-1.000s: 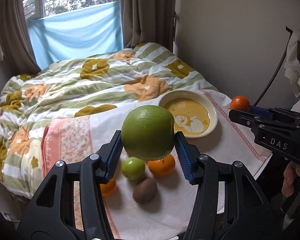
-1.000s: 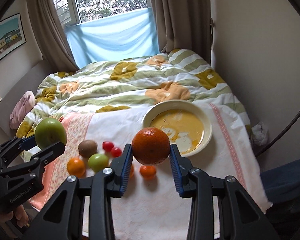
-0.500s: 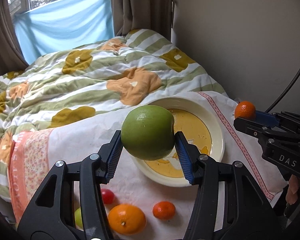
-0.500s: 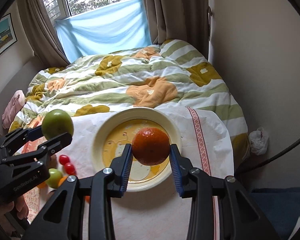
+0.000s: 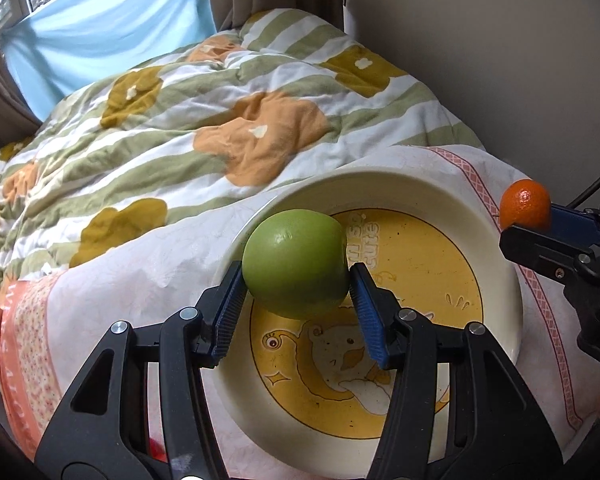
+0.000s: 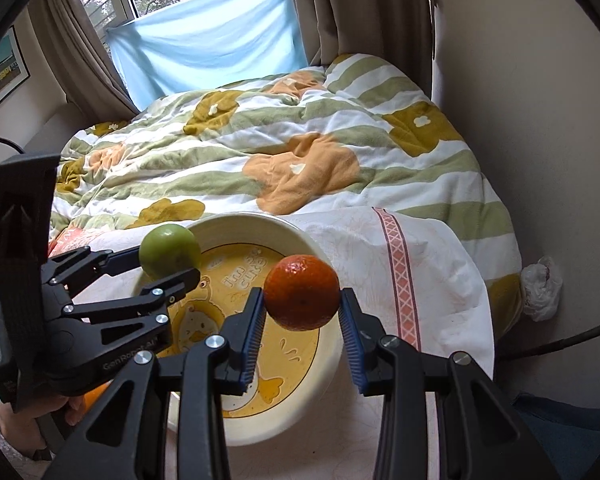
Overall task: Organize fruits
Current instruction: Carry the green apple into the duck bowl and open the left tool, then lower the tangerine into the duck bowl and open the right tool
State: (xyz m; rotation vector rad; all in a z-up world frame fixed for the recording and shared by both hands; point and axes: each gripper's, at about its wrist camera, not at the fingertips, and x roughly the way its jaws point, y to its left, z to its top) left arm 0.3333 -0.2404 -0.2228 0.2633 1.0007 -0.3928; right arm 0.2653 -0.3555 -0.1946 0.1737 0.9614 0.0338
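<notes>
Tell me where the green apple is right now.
The green apple is clamped in the left gripper, held above the near-left rim of the yellow plate, left of the orange.

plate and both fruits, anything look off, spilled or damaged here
Nothing stands out. The plate sits flat on the white cloth, with nothing in it and no spill. The green apple in the left gripper and the orange in the right gripper look whole, both above the plate.
</notes>
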